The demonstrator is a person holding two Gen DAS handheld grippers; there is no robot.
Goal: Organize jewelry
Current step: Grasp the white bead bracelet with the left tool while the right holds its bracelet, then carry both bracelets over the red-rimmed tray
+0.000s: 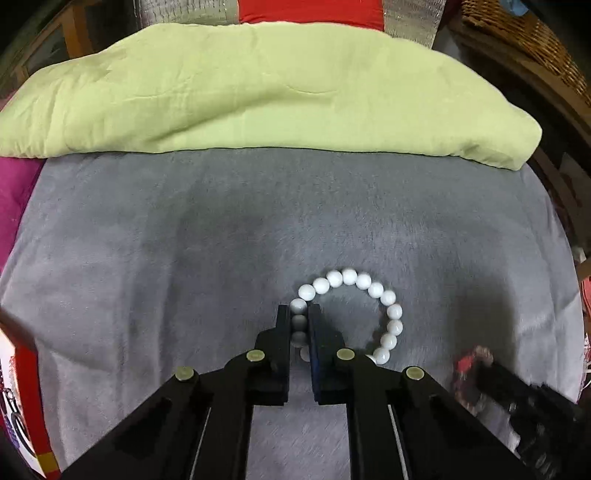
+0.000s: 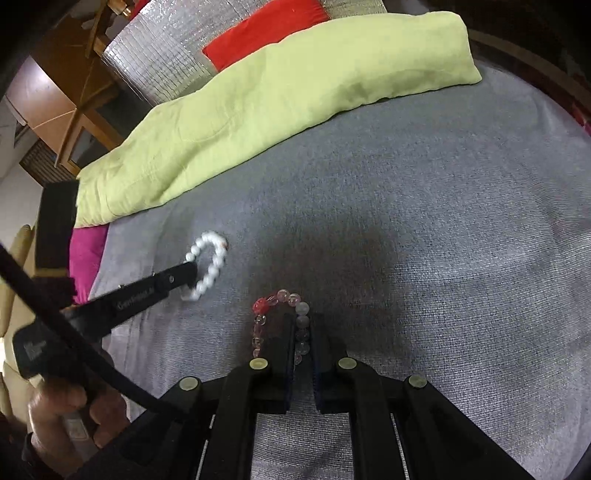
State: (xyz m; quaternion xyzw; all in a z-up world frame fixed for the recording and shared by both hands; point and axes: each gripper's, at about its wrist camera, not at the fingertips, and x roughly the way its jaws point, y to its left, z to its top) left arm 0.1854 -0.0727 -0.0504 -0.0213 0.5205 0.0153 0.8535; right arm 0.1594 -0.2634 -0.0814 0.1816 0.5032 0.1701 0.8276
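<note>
A white bead bracelet (image 1: 373,288) lies on the grey blanket (image 1: 184,240). My left gripper (image 1: 299,317) is shut on its left side, with beads pinched between the fingers. It also shows in the right wrist view (image 2: 212,258), held by the left gripper (image 2: 186,271). A pink and clear bead bracelet with a red charm (image 2: 275,301) is in my right gripper (image 2: 303,326), which is shut on its right side. That bracelet shows blurred at the right in the left wrist view (image 1: 472,360).
A light green folded quilt (image 1: 240,92) lies across the far side of the blanket. A red and silver cushion (image 2: 236,33) sits behind it. A magenta cloth (image 2: 86,254) is at the left edge. Wooden furniture (image 2: 74,92) stands beyond.
</note>
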